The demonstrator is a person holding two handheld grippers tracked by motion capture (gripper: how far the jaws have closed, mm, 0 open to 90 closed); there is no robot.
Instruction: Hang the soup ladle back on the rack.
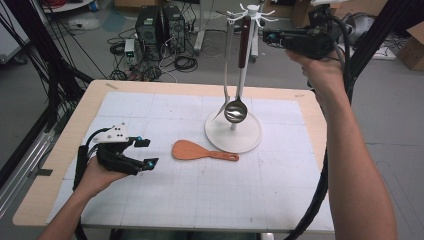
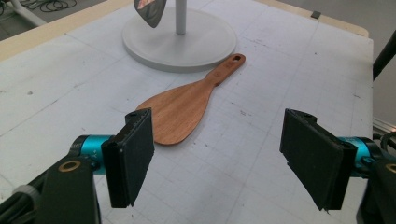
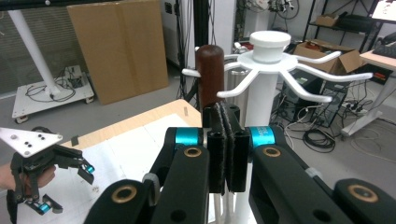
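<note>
Holding position over the mat, item by item, from my grippers outward.

Left gripper (image 1: 145,152): jaws spread wide, nothing between them, resting low near the left side of the table (image 1: 60,150). In the left gripper view its pads (image 2: 135,154) frame the wooden spatula (image 2: 180,112), which lies flat on the mat just ahead and is not touched.

Right gripper (image 3: 227,144): jaws pressed flat together, nothing clamped that I can see. It is raised at the top of the utensil stand (image 3: 268,51), close to the dark wooden handle of the ladle (image 3: 209,70). In the high view my right hand (image 1: 320,70) holds it up beside the stand's hooks.

Wooden spatula (image 1: 192,150): flat on the mat, blade toward my left gripper, handle with its hanging hole pointing at the stand's round base (image 1: 245,140) and lying just beside it.

Ladle (image 1: 236,111): hanging from a hook, bowl low, just above the base. A fork (image 1: 226,95) hangs beside it.

Step in hand, as I judge it: two utensils are on the stand and the spatula is the one left to hang.

Next move, as I judge it: bring the left gripper forward and down, close on the spatula near the neck, lift it and turn it so the hole meets a free hook. The flat blade gives little edge to pinch against the mat.
</note>
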